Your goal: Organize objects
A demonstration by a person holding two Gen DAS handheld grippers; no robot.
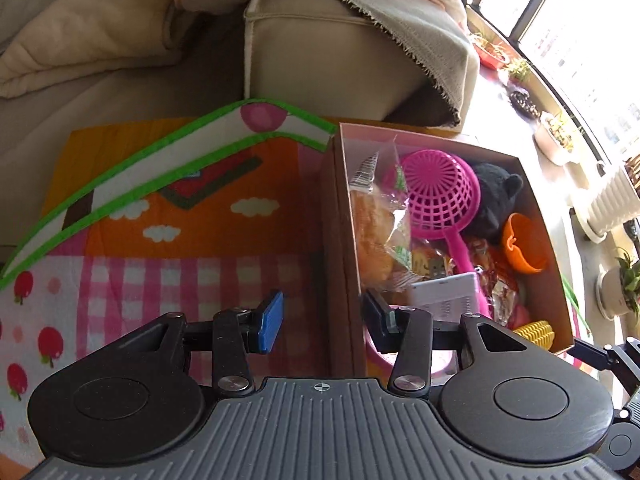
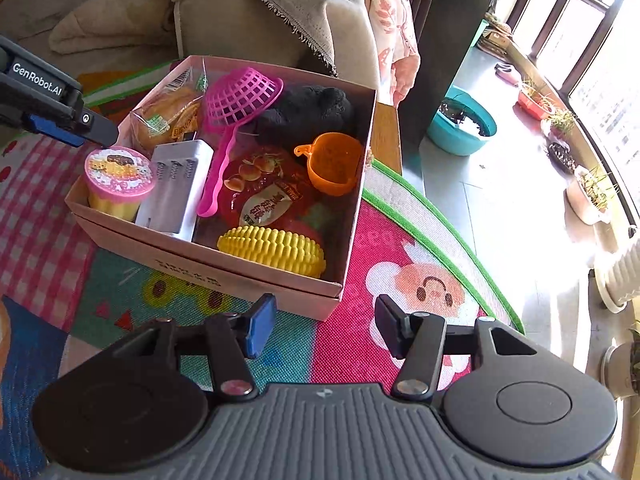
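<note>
While I watched both wrist feeds, my left gripper [image 1: 322,318] stood with its jaws spread wide and nothing between them, straddling the left wall of the shallow pink cardboard box [image 1: 340,216]: the blue-padded finger hung outside over the bright patterned play mat [image 1: 160,248], the other finger inside the box. From the right wrist view that same gripper [image 2: 94,130] hovered just above the pink-lidded yellow pudding cup [image 2: 118,182] in the box's near left corner, and I could not tell whether it touched the lid. My right gripper [image 2: 324,326] was also released, fully spread and empty, hanging over the mat just off the box's near right corner.

Inside the box, a white battery charger [image 2: 176,190] lay just beside the cup. A pink plastic colander scoop [image 2: 236,108] leaned across the middle, with a wrapped bread roll [image 2: 170,118] at the far left corner and a black plush toy [image 2: 308,110] along the far wall. An orange toy cup [image 2: 334,162] sat against the right wall, a red snack packet [image 2: 264,192] lay in the centre, and a yellow toy corn cob [image 2: 272,250] rested along the near wall.

A beige sofa [image 2: 240,24] rose behind the box.
</note>
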